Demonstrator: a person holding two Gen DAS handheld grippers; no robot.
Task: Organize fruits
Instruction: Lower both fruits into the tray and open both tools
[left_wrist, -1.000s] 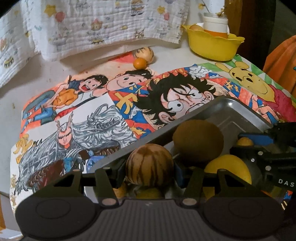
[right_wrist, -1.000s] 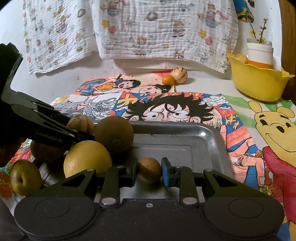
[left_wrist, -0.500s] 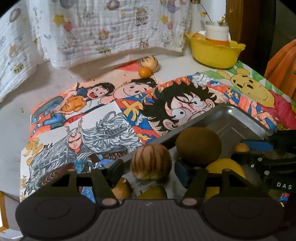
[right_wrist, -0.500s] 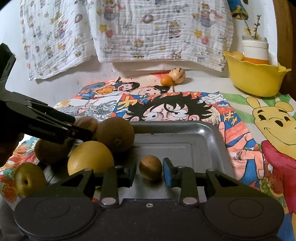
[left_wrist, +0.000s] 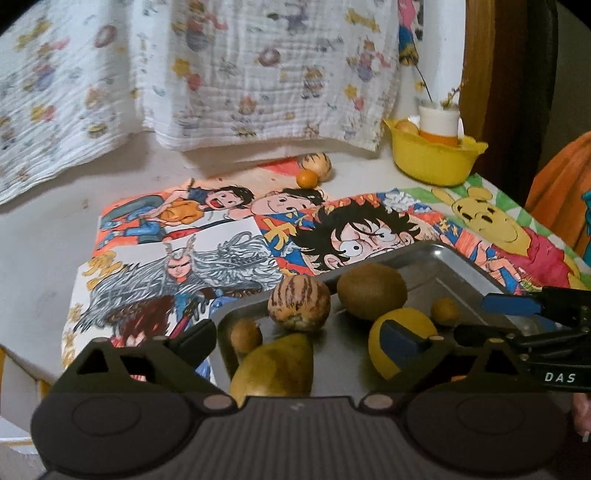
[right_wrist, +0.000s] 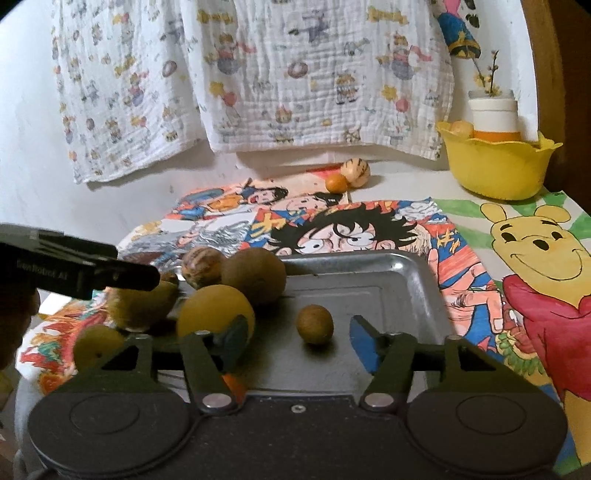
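Observation:
A metal tray (left_wrist: 469, 264) (right_wrist: 413, 284) holds several fruits. A striped round fruit (left_wrist: 298, 303) (right_wrist: 202, 266), a brown kiwi (left_wrist: 371, 291) (right_wrist: 254, 275), a yellow lemon (left_wrist: 400, 341) (right_wrist: 214, 314), a pear (left_wrist: 275, 365) and a small brown fruit (right_wrist: 315, 324) (left_wrist: 446, 311) lie in it. My left gripper (left_wrist: 299, 338) is open and empty, pulled back from the striped fruit. My right gripper (right_wrist: 299, 334) is open and empty, just behind the small brown fruit. A striped fruit (right_wrist: 355, 170) and a small orange (right_wrist: 335, 182) sit at the back of the table.
A yellow bowl (right_wrist: 495, 168) with a white cup stands at the back right. Cartoon drawings (right_wrist: 369, 229) cover the table. A patterned cloth (right_wrist: 258, 74) hangs on the back wall. The table edge is at the left.
Both grippers opened and drew back. The left one let go of the striped fruit and the right one let go of the small brown fruit; both fruits now rest in the tray.

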